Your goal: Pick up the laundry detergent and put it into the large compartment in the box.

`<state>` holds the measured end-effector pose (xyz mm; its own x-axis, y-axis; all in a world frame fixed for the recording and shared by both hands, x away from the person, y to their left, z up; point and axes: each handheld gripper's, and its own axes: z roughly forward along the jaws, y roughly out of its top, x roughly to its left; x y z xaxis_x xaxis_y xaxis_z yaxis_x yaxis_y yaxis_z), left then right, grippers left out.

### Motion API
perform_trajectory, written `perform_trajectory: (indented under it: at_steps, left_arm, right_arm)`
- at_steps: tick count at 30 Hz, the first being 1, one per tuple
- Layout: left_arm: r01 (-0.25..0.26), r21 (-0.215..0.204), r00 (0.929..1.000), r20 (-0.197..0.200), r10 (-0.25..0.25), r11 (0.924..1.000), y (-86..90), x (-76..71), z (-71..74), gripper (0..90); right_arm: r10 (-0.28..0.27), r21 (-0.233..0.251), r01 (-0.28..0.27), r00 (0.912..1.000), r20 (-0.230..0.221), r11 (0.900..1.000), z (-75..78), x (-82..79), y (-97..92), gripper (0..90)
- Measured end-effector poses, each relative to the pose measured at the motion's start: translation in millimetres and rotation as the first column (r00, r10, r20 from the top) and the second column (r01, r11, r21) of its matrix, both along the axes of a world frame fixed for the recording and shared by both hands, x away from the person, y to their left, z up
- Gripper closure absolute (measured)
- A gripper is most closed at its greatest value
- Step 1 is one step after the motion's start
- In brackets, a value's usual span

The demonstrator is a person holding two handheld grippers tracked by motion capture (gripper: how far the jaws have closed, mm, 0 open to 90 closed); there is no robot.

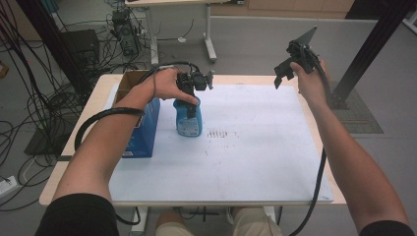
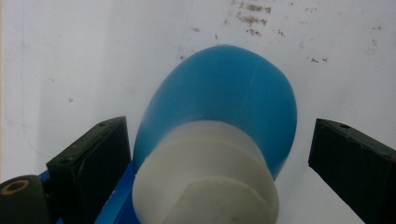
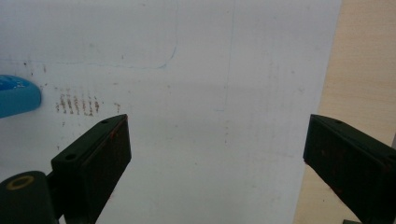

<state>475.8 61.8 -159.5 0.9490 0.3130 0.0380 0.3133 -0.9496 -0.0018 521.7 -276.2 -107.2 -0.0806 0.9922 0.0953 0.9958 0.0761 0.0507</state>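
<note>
Left tongs (image 1: pixel 193 93) gape wide over blue bottle (image 1: pixel 189 119); right tongs (image 1: pixel 285 69), raised, also wide.

At the left of the high view you see an open blue carton (image 1: pixel 145 129) on the white mat (image 1: pixel 255 147); dark smudges (image 1: pixel 220 133) mark the mat's centre.

Soft, even indoor light, no glare

Faint shadows on the white mat (image 1: pixel 255 147); slightly soft high view; white cap (image 2: pixel 205 177) blurred up close; mild vignetting at gripper-view corners.
</note>
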Motion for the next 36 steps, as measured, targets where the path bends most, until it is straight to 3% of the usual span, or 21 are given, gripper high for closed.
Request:
perform_trajectory:
  at_steps: [36]
  left_arm:
    - [0.007,-0.006,1.0000,0.001,-0.007,1.0000,-0.2,-1.1,2.3,6.0]
  right_arm:
    - [0.006,0.002,-0.006,1.0000,0.000,1.0000,-0.5,0.1,0.8,7.2]
